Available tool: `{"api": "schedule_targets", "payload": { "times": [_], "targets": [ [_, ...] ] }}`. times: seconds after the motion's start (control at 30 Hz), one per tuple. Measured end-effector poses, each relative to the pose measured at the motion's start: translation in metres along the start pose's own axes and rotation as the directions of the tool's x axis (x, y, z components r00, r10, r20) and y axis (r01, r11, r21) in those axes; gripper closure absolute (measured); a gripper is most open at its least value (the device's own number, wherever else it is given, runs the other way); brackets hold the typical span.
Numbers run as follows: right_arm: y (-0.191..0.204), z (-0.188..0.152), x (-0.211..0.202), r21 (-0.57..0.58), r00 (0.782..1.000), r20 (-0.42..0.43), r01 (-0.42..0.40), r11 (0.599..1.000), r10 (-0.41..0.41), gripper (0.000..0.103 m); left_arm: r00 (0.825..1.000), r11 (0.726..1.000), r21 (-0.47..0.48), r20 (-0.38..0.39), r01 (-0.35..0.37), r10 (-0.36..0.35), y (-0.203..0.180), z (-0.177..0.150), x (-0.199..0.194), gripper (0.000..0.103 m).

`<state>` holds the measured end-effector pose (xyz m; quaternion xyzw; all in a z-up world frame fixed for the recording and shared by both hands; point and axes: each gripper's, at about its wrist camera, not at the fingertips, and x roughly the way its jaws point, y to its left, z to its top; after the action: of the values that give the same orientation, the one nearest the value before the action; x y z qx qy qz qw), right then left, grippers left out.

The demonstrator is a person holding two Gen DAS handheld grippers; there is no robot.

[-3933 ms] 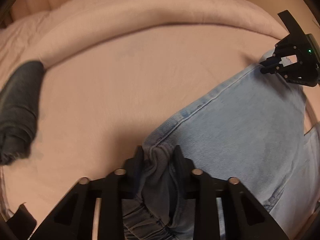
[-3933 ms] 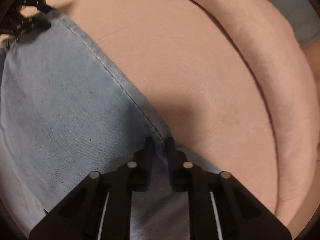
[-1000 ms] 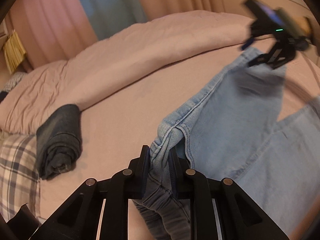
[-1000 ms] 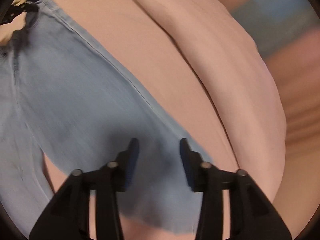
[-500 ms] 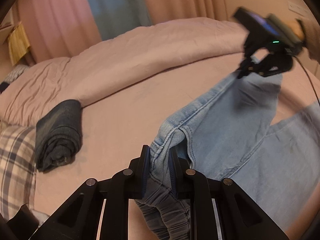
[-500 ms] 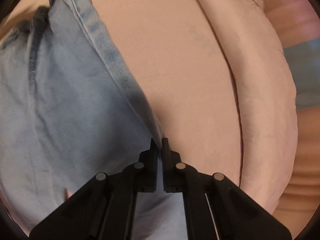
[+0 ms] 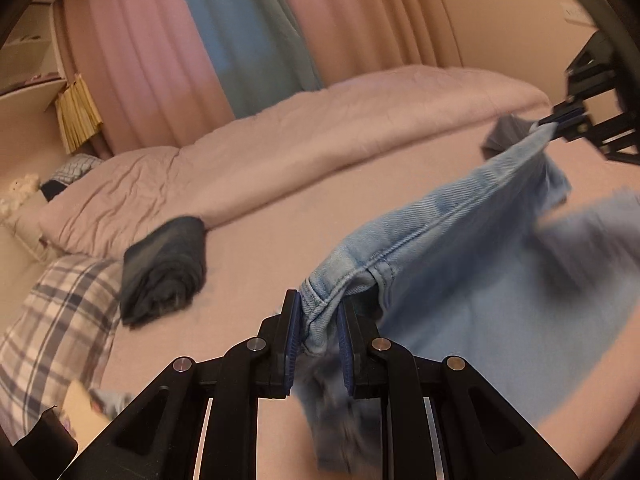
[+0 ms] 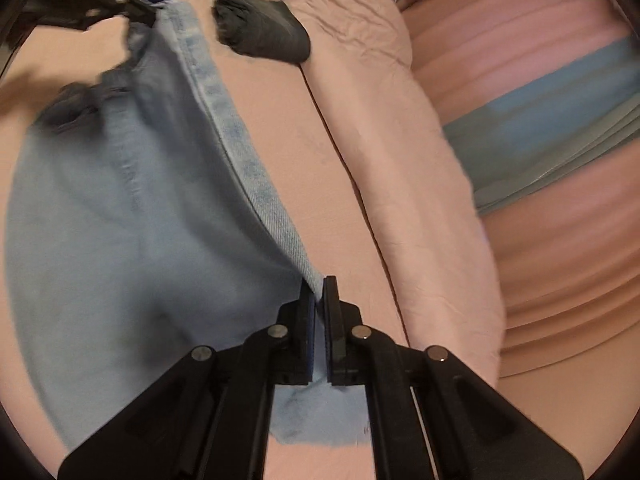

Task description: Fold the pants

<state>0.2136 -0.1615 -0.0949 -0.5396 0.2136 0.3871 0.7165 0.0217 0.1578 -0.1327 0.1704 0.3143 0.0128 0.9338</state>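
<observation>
Light blue jeans [image 7: 460, 248] hang stretched in the air above a pink bed [image 7: 256, 264], held along one side seam. My left gripper [image 7: 317, 312] is shut on the waistband end of the jeans. My right gripper [image 8: 319, 300] is shut on the seam edge of the jeans [image 8: 132, 208] farther down the leg. Each gripper shows in the other's view: the right one [image 7: 560, 122] at the far right, the left one [image 8: 140, 8] at the top left. The loose fabric below is blurred by motion.
A rolled dark garment [image 7: 164, 268] lies on the bed beside a plaid pillow [image 7: 52, 320]. A pink duvet [image 7: 320, 132] is bunched along the far side, with pink and blue curtains [image 7: 224, 40] behind it.
The right gripper opened, then shut again on the seam edge. Both grippers have risen and lifted the jeans off the bed, pulling the seam taut between them.
</observation>
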Motion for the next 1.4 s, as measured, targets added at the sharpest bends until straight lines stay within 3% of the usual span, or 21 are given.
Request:
{"api": "schedule_targets", "payload": {
  "times": [0.1, 0.23, 0.37, 0.5, 0.6, 0.67, 0.77, 0.83, 0.9, 0.93, 0.97, 1.0, 1.03, 1.1, 1.17, 1.23, 1.3, 1.4],
  "targets": [
    [0.054, -0.020, -0.043, -0.001, 0.998, 0.014, -0.066, 0.998, 0.066, 0.099, 0.999, 0.999, -0.021, -0.036, 0.035, -0.036, -0.011, -0.039, -0.014, 0.085],
    [0.112, -0.043, -0.040, -0.019, 0.979, -0.008, -0.206, 0.978, 0.206, 0.099, 0.985, 0.994, -0.075, -0.148, 0.084, -0.094, -0.024, -0.083, -0.002, 0.085],
    [0.169, -0.057, -0.016, -0.009, 0.955, -0.086, -0.285, 0.958, 0.284, 0.098, 0.968, 0.992, -0.114, -0.235, 0.061, -0.086, -0.025, -0.103, 0.025, 0.092],
    [0.179, -0.048, -0.009, 0.000, 0.959, -0.090, -0.272, 0.962, 0.271, 0.099, 0.969, 0.969, -0.230, -0.208, 0.087, -0.136, -0.005, -0.094, 0.029, 0.092],
    [0.166, -0.035, -0.015, 0.018, 0.966, -0.060, -0.250, 0.968, 0.251, 0.099, 0.972, 0.971, -0.224, -0.196, 0.081, -0.126, -0.006, -0.086, 0.029, 0.092],
    [0.164, -0.034, -0.021, 0.026, 0.968, -0.045, -0.245, 0.969, 0.246, 0.099, 0.965, 0.968, -0.237, -0.224, 0.079, -0.134, -0.005, -0.092, 0.033, 0.092],
    [0.170, -0.040, -0.007, 0.059, 0.952, -0.081, -0.292, 0.954, 0.297, 0.096, 0.952, 0.950, -0.304, -0.259, 0.079, -0.162, 0.000, -0.110, 0.027, 0.092],
    [0.179, -0.047, 0.009, 0.074, 0.935, -0.119, -0.326, 0.942, 0.333, 0.091, 0.948, 0.949, -0.313, -0.287, 0.044, -0.139, 0.006, -0.117, 0.016, 0.092],
    [0.172, -0.052, 0.011, 0.137, 0.935, -0.079, -0.335, 0.932, 0.347, 0.093, 0.947, 0.945, -0.326, -0.292, 0.033, -0.133, 0.014, -0.120, 0.002, 0.088],
    [0.164, -0.053, 0.009, 0.181, 0.925, -0.069, -0.357, 0.917, 0.373, 0.089, 0.951, 0.946, -0.324, -0.285, 0.025, -0.122, 0.017, -0.118, -0.008, 0.085],
    [0.149, -0.055, 0.006, 0.259, 0.900, -0.043, -0.410, 0.874, 0.435, 0.085, 0.956, 0.949, -0.315, -0.275, 0.012, -0.103, 0.019, -0.114, -0.018, 0.073],
    [0.137, -0.058, 0.002, 0.311, 0.880, -0.006, -0.449, 0.838, 0.474, 0.075, 0.960, 0.952, -0.308, -0.266, 0.005, -0.090, 0.020, -0.110, -0.023, 0.057],
    [0.119, -0.062, -0.004, 0.364, 0.861, 0.052, -0.488, 0.793, 0.506, 0.065, 0.965, 0.953, -0.302, -0.248, 0.007, -0.086, 0.018, -0.102, -0.029, 0.050],
    [0.082, -0.071, -0.013, 0.444, 0.852, 0.150, -0.511, 0.736, 0.502, 0.059, 0.973, 0.950, -0.307, -0.197, 0.057, -0.122, 0.009, -0.082, -0.032, 0.045],
    [0.049, -0.081, -0.013, 0.529, 0.864, 0.192, -0.491, 0.692, 0.466, 0.058, 0.968, 0.935, -0.329, -0.163, 0.132, -0.193, -0.006, -0.062, -0.025, 0.045],
    [0.010, -0.093, 0.002, 0.651, 0.894, 0.177, -0.420, 0.632, 0.412, 0.053, 0.943, 0.904, -0.352, -0.131, 0.243, -0.305, -0.030, -0.038, -0.009, 0.045],
    [-0.017, -0.104, 0.023, 0.751, 0.919, 0.105, -0.324, 0.575, 0.380, 0.053, 0.912, 0.871, -0.364, -0.114, 0.330, -0.393, -0.058, -0.017, 0.009, 0.045],
    [-0.053, -0.115, 0.072, 0.862, 0.909, -0.011, -0.203, 0.465, 0.417, 0.052, 0.846, 0.811, -0.360, -0.097, 0.462, -0.525, -0.105, 0.013, 0.035, 0.045]
  ]
}}
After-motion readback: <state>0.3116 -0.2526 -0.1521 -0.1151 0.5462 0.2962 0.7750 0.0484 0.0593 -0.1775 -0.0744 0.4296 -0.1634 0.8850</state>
